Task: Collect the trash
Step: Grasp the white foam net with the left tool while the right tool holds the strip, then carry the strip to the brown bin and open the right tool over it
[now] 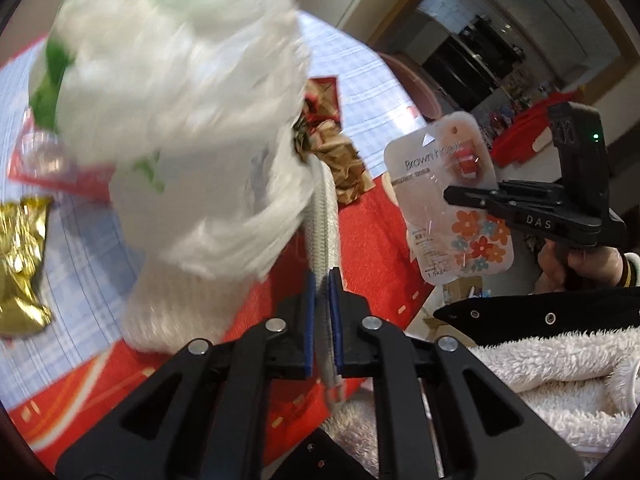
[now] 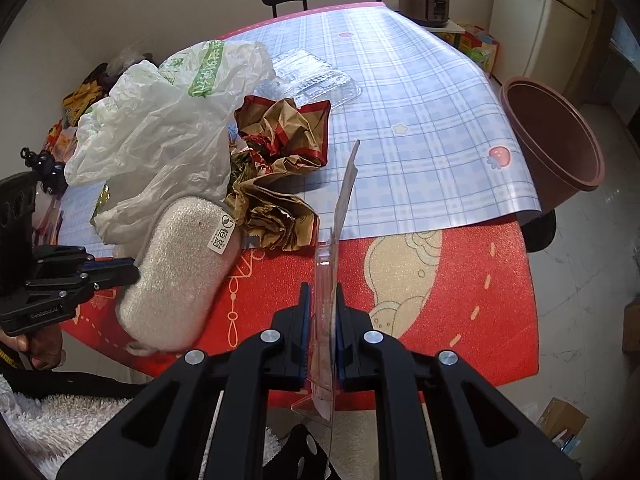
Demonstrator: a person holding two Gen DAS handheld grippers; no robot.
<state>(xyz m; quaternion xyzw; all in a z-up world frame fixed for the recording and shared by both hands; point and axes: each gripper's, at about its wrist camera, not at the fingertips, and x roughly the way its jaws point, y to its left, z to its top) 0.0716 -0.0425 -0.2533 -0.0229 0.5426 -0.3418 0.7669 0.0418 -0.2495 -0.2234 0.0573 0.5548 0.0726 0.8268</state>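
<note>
My left gripper (image 1: 322,280) is shut on the thin edge of a white glittery sponge (image 1: 172,304), which hangs lifted over the red mat. The right wrist view shows the same sponge (image 2: 180,272) pinched at its left end by the left gripper (image 2: 128,270). My right gripper (image 2: 323,292) is shut on a clear plastic hook package (image 2: 334,256), seen edge-on there. In the left wrist view that package (image 1: 452,200) shows its printed face with flowers, held by the right gripper (image 1: 460,194). A white plastic bag (image 2: 160,128) lies behind the sponge, blurred in the left wrist view.
Crumpled brown and red paper (image 2: 280,184) and a clear plastic tray (image 2: 312,76) lie on the plaid tablecloth (image 2: 420,100). A gold foil wrapper (image 1: 20,264) sits at the left. A brown bin (image 2: 556,140) stands off the table's right edge. A red mat (image 2: 440,280) covers the near side.
</note>
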